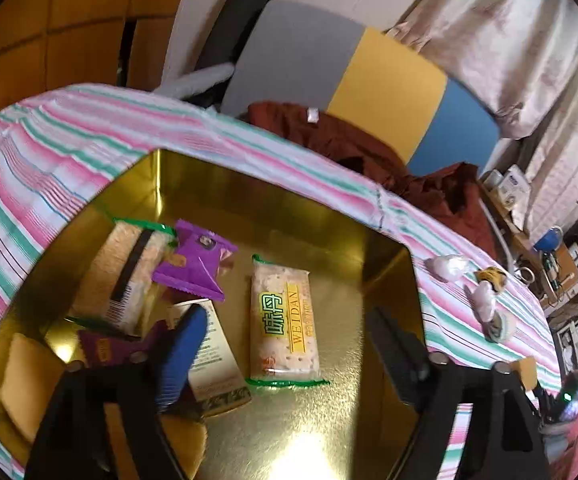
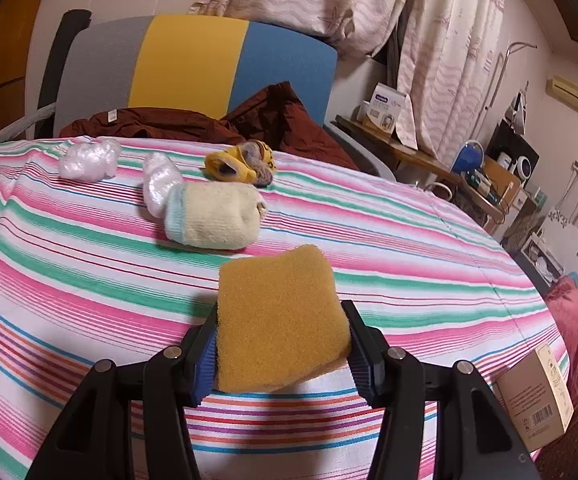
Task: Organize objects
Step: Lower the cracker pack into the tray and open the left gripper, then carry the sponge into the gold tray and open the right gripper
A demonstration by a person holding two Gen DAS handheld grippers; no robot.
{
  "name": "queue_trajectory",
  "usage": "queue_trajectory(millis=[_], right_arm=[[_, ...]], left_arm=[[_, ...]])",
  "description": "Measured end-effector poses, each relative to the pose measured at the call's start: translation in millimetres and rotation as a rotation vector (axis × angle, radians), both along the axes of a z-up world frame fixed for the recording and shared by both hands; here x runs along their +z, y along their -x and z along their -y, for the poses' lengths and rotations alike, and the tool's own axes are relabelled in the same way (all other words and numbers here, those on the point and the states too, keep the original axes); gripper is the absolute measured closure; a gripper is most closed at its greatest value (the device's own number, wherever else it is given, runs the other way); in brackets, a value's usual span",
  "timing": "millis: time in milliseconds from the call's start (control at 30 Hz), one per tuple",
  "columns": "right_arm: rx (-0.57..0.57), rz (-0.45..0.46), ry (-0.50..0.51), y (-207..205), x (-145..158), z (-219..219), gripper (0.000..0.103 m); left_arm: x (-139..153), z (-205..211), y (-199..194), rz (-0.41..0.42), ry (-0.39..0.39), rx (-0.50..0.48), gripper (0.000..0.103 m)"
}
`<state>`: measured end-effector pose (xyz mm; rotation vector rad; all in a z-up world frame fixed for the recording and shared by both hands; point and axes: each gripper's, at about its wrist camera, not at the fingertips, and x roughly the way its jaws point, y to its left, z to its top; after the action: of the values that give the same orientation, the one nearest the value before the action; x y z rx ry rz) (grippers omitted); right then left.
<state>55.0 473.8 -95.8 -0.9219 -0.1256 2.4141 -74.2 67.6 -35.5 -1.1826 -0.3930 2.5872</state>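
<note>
A gold tin (image 1: 385, 280) stands open on the striped cloth and holds snacks. Inside lie a cracker packet with yellow lettering (image 1: 285, 316), a purple wrapper (image 1: 193, 268), a second cracker packet (image 1: 125, 272) and a white printed packet (image 1: 217, 364). My left gripper (image 1: 285, 316) hangs over the tin, open; the lettered packet lies flat below, between its fingers, and neither pad touches it. My right gripper (image 2: 280, 310) is shut on a yellow sponge (image 2: 281, 320) held just above the cloth.
Rolled socks lie farther back on the cloth: a pale yellow one (image 2: 217, 220), a white one (image 2: 161, 188), a white bundle (image 2: 89, 160) and a yellow-brown one (image 2: 241, 164). A cardboard box (image 2: 537, 396) sits at the right edge. Behind are a brown garment (image 2: 193, 124) and a chair (image 2: 193, 64).
</note>
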Motion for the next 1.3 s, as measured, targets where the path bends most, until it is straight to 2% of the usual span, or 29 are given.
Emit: queue_trajectory(millis=[100,167,233,333,433,567,700,867,967,1100,1167,1233,1300], right_arm=[[0.032,-0.005,0.007,-3.0,3.9,8.7,0.048],[0.055,-0.001,0.030,-4.5,6.1,15.4,0.048],[0.084,-0.009,0.098,-7.2,10.2,24.1,0.048],[0.141,-0.080,0.255,-11.7,25.4,44.8,0.048],[0.232,-0.115,0.326,-7.6,42.0,76.8,0.048],[0.449,-0.139,0.366,0.3,70.3,142.6,0.048],[0.699,-0.059,0.353,14.4,84.1,222.6,0.048],[0.859,0.073,0.314,28.5,70.7,294.0,0.048],[0.868,0.150,0.332,40.6,56.4,313.7,0.048],[0.846,0.246,0.474,57.8,34.8,322.2,0.046],[0.818,0.251,0.532,59.4,30.9,322.4,0.042],[0.804,0.228,0.561,56.7,34.0,316.9,0.033],[0.804,0.199,0.571,53.0,38.8,312.2,0.033]], left_arm=[[7.5,9.1,-16.6,-0.064,0.031,-0.013,0.005],[10.4,18.2,-26.3,-0.097,0.062,-0.009,0.002],[10.9,31.5,-31.6,-0.112,0.078,0.010,0.001],[11.7,46.3,-34.1,-0.110,0.083,0.052,0.000],[13.6,64.3,-31.7,-0.092,0.057,0.110,0.000],[16.0,82.1,-32.5,-0.092,0.042,0.162,0.000],[13.9,91.3,-38.2,-0.097,0.048,0.184,0.000],[15.3,100.6,-37.9,-0.087,0.035,0.206,0.000],[19.0,103.4,-40.0,-0.091,0.041,0.234,0.000],[21.6,108.4,-40.5,-0.086,0.018,0.253,0.000],[23.0,109.5,-40.9,-0.084,0.017,0.259,0.000],[23.4,109.7,-41.0,-0.080,0.009,0.260,0.000],[23.4,108.9,-41.0,-0.078,0.004,0.257,0.000]])
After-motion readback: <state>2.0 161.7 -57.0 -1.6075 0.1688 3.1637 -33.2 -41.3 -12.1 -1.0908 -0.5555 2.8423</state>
